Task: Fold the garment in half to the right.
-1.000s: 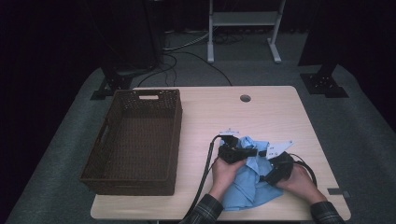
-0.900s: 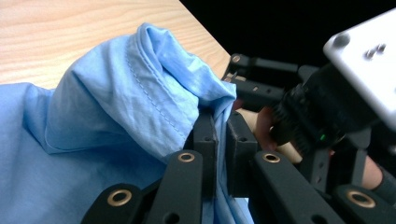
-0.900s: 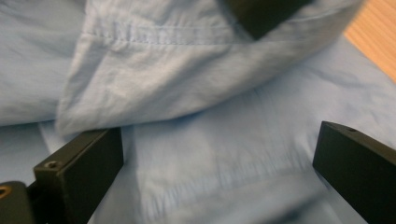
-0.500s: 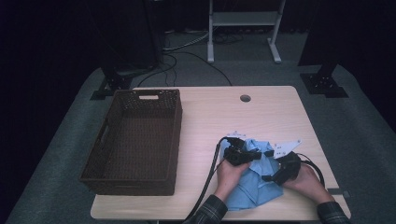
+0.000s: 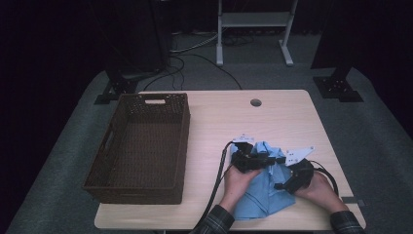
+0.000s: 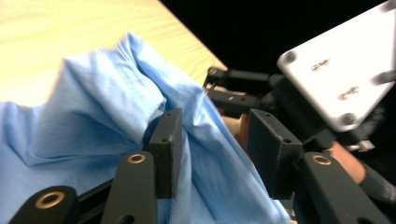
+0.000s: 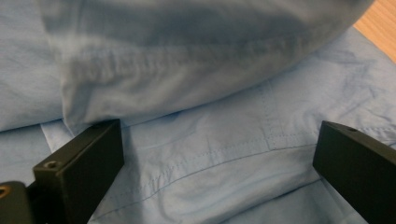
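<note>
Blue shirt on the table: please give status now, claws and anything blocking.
Left claw just opening, shirt fold loose between its jaws. Right claw open over the blue shirt. Shirt crumpled near table front edge. Wicker basket to the left, nothing blocking.

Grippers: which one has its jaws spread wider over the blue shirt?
The right gripper: wide apart over flat blue shirt. The left gripper, which just opened, stands narrower around a raised fold.

Light blue shirt (image 5: 263, 195), woven cotton with stitched seams (a double-stitched placket or pocket edge shows in the right gripper view (image 7: 219, 154)), lying crumpled at the near right of the wooden table. One fold is raised into a soft ridge (image 6: 140, 88); the lower part spreads flat toward the table's front edge.
</note>
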Demonstrator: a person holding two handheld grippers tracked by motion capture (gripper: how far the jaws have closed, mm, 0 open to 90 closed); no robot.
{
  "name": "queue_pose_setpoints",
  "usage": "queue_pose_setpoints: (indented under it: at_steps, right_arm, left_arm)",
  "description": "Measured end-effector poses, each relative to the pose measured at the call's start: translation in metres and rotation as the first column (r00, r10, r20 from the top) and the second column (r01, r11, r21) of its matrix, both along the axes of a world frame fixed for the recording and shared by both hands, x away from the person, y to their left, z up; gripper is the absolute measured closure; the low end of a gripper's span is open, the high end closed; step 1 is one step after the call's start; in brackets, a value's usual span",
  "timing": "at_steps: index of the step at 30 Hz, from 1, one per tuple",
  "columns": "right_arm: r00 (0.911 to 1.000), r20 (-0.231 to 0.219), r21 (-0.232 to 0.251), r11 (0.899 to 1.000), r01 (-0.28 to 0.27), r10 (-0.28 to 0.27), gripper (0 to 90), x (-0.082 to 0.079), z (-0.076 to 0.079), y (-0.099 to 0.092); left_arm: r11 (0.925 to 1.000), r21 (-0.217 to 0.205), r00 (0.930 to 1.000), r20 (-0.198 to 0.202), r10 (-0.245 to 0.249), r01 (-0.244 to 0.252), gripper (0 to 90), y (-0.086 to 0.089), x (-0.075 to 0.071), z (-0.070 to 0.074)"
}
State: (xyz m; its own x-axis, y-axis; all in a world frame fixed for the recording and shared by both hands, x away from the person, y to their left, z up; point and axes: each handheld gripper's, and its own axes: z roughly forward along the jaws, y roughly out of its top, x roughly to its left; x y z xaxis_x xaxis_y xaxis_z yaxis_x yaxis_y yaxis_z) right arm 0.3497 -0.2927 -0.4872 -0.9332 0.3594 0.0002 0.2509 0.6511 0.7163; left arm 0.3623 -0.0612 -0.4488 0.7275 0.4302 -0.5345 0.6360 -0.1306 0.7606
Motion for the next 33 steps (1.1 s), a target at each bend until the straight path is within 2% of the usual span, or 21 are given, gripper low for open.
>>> queue_pose_setpoints:
  at_steps: [3,4,5,7,12,14,17,20,22,23,24,25,26,27,29,30,31,32,33]
  right_arm:
    - [1.0000,-0.001,0.000,1.000,0.002,-0.002,0.5,0.000,0.000,0.000]
    - [1.0000,-0.001,0.000,1.000,0.002,-0.002,0.5,0.000,0.000,0.000]
    - [1.0000,-0.001,0.000,1.000,0.002,-0.002,0.5,0.000,0.000,0.000]
    - [1.0000,-0.003,0.000,1.000,0.002,-0.002,0.5,0.000,0.000,0.000]
    - [1.0000,-0.002,0.000,1.000,0.003,-0.003,0.6,0.000,0.000,0.000]
    - [1.0000,-0.002,0.000,1.000,0.003,-0.003,0.5,0.000,0.000,0.000]
    - [1.0000,-0.001,0.000,1.000,0.004,-0.004,0.5,0.000,0.000,0.000]
    - [1.0000,-0.001,0.001,1.000,0.003,-0.003,0.5,0.000,0.000,0.000]
    - [1.0000,-0.001,0.000,1.000,0.003,-0.003,0.5,0.000,0.000,0.000]
    - [1.0000,-0.001,0.000,1.000,0.003,-0.003,0.5,0.000,0.000,0.000]
    - [1.0000,-0.001,0.000,1.000,0.003,-0.003,0.5,0.000,0.000,0.000]
    - [1.0000,-0.001,0.000,1.000,0.003,-0.003,0.5,0.000,0.000,0.000]
    - [1.0000,-0.001,0.000,1.000,0.003,-0.003,0.5,0.000,0.000,0.000]
    - [1.0000,-0.001,0.000,1.000,0.003,-0.003,0.5,0.000,0.000,0.000]
    - [1.0000,-0.001,0.000,1.000,0.003,-0.003,0.5,0.000,0.000,0.000]
    - [1.0000,-0.001,0.000,1.000,0.003,-0.003,0.5,0.000,0.000,0.000]
    - [1.0000,-0.001,0.000,1.000,0.003,-0.003,0.5,0.000,0.000,0.000]
    - [1.0000,-0.001,0.000,1.000,0.003,-0.003,0.5,0.000,0.000,0.000]
    - [1.0000,-0.001,0.000,1.000,0.003,-0.003,0.5,0.000,0.000,0.000]
  left_arm:
    - [0.9998,0.014,0.9989,0.045,0.010,-0.011,50.2,0.007,-0.003,0.011]
    - [0.9983,0.045,0.9959,0.085,0.032,-0.036,45.1,0.013,-0.004,0.018]
    - [0.9983,0.045,0.9959,0.085,0.032,-0.036,42.2,0.013,-0.004,0.018]
    - [0.9940,0.088,0.9907,0.125,0.054,-0.066,39.4,0.021,-0.003,0.023]
    - [0.9798,0.155,0.9787,0.180,0.099,-0.127,27.6,0.042,0.002,0.030]
    - [0.9690,0.189,0.9699,0.213,0.118,-0.159,23.2,0.048,0.005,0.032]
    - [0.9492,0.245,0.9586,0.250,0.135,-0.198,17.1,0.056,0.012,0.031]
    - [0.9295,0.288,0.9504,0.272,0.151,-0.230,8.3,0.060,0.019,0.027]
    - [0.9135,0.312,0.9419,0.289,0.171,-0.262,3.3,0.061,0.024,0.023]
    - [0.9083,0.320,0.9403,0.292,0.175,-0.269,0.8,0.062,0.026,0.021]
    - [0.9041,0.325,0.9384,0.294,0.182,-0.277,0.9,0.062,0.029,0.019]
    - [0.8966,0.336,0.9357,0.297,0.190,-0.289,0.3,0.063,0.031,0.016]
    - [0.8899,0.346,0.9352,0.293,0.198,-0.297,0.0,0.063,0.036,0.011]
    - [0.8899,0.346,0.9352,0.293,0.198,-0.297,0.0,0.063,0.036,0.011]
    - [0.8816,0.367,0.9378,0.287,0.196,-0.297,0.0,0.062,0.040,0.006]
    - [0.8718,0.391,0.9409,0.278,0.193,-0.295,0.0,0.059,0.043,0.000]
    - [0.8718,0.391,0.9409,0.278,0.193,-0.295,0.0,0.059,0.043,0.000]
    - [0.8620,0.415,0.9435,0.273,0.188,-0.292,0.0,0.057,0.045,-0.005]
    - [0.8620,0.415,0.9435,0.273,0.188,-0.292,0.0,0.057,0.045,-0.005]
